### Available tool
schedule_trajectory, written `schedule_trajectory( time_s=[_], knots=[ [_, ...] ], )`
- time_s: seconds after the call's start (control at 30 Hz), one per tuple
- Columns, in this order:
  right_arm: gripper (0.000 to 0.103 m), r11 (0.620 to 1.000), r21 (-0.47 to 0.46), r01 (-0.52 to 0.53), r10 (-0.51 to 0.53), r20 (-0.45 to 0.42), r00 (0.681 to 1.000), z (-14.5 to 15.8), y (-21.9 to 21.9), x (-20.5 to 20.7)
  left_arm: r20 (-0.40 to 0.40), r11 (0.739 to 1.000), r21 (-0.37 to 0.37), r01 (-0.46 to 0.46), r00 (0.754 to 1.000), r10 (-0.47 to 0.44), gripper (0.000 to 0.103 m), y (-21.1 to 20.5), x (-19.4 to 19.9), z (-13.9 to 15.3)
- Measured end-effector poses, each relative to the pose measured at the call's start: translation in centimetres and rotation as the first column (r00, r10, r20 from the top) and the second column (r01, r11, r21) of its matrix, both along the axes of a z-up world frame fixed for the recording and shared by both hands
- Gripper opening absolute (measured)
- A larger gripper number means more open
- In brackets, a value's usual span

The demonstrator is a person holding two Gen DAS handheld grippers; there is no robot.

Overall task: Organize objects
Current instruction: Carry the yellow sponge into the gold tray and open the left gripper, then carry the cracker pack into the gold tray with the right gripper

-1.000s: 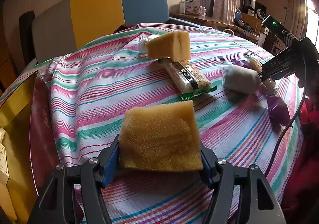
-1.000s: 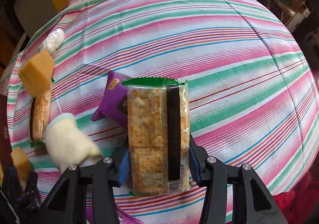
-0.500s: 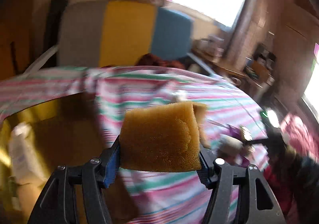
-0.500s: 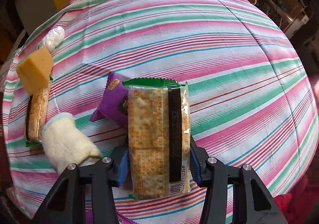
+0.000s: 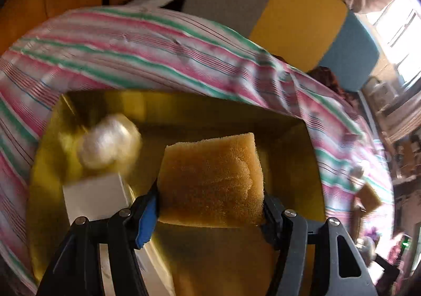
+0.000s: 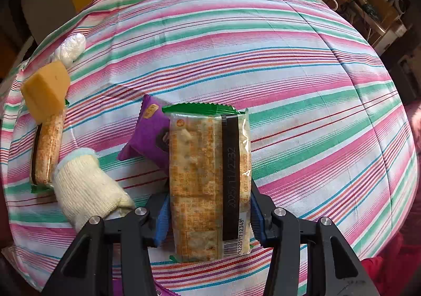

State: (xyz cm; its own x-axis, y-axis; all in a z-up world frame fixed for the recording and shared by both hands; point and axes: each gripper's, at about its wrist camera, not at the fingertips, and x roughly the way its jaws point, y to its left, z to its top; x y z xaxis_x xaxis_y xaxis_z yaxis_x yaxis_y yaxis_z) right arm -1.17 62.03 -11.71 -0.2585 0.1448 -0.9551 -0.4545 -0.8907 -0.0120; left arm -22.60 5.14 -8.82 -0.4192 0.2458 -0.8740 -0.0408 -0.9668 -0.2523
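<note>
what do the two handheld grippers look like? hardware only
Left gripper and right gripper look identical: black plastic two-finger frames with triangular cut-outs, silver screw heads at the pivots and blue ribbed pads on the inner faces of the fingers. No cables, markings, hands or sleeves show in either wrist view.

We see only a blur for the shiny white bundle (image 5: 109,142) in the yellow box (image 5: 297,153). The cracker pack (image 6: 209,182) hides part of the purple packet (image 6: 150,135).
</note>
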Motion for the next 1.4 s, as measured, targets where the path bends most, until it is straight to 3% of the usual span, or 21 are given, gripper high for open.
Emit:
schedule_trajectory(
  time_s=[0.07,0.13,0.4,0.53,0.63,0.83,1.03,1.13,1.27,1.4],
  knots=[
    [0.051,1.0,0.0,-0.001,0.001,-0.001,1.0,0.0,0.3,0.3,0.012,0.999,-0.05,-0.018,1.0,0.019,0.066,-0.2,-0.5,-0.2],
    [0.051,1.0,0.001,0.0,0.0,-0.001,1.0,0.0,-0.1,0.1,0.011,0.986,-0.164,-0.011,1.0,0.013,0.066,-0.1,-1.0,-0.7],
    [0.052,1.0,0.01,-0.008,0.008,-0.002,1.0,0.7,0.5,-0.4,-0.014,0.961,-0.275,0.012,1.0,-0.016,0.073,-0.1,-0.8,-1.4],
    [0.052,1.0,0.012,-0.009,0.009,-0.003,1.0,0.9,0.7,-0.2,-0.007,0.977,-0.211,0.021,1.0,-0.023,0.075,-0.1,-0.3,-0.5],
    [0.051,1.0,0.015,-0.006,0.006,-0.005,1.0,0.9,-2.7,1.3,-0.082,0.982,-0.187,0.005,0.996,-0.02,0.076,-0.1,1.4,1.5],
    [0.049,1.0,0.013,-0.009,0.009,-0.012,1.0,1.4,-2.6,1.4,-0.232,0.986,-0.166,0.034,0.97,-0.072,0.076,0.5,6.0,5.6],
    [0.049,1.0,0.021,-0.011,0.011,-0.01,1.0,0.9,-3.8,0.7,-0.266,0.994,-0.105,0.036,0.962,-0.063,0.076,-0.4,8.9,7.5],
    [0.048,1.0,0.027,-0.013,0.013,-0.011,1.0,-0.7,-3.4,0.1,-0.294,0.992,-0.119,0.045,0.953,-0.079,0.076,-1.0,11.3,7.9],
    [0.048,0.999,0.034,0.004,-0.003,-0.026,1.0,-0.1,-3.1,0.3,-0.32,0.991,-0.125,0.044,0.944,-0.082,0.076,-2.1,14.4,8.0],
    [0.048,0.997,0.027,0.077,-0.074,-0.11,0.991,1.3,-1.8,1.0,-0.338,0.989,-0.134,0.057,0.936,-0.1,0.076,-2.4,16.8,8.0]
  ],
)
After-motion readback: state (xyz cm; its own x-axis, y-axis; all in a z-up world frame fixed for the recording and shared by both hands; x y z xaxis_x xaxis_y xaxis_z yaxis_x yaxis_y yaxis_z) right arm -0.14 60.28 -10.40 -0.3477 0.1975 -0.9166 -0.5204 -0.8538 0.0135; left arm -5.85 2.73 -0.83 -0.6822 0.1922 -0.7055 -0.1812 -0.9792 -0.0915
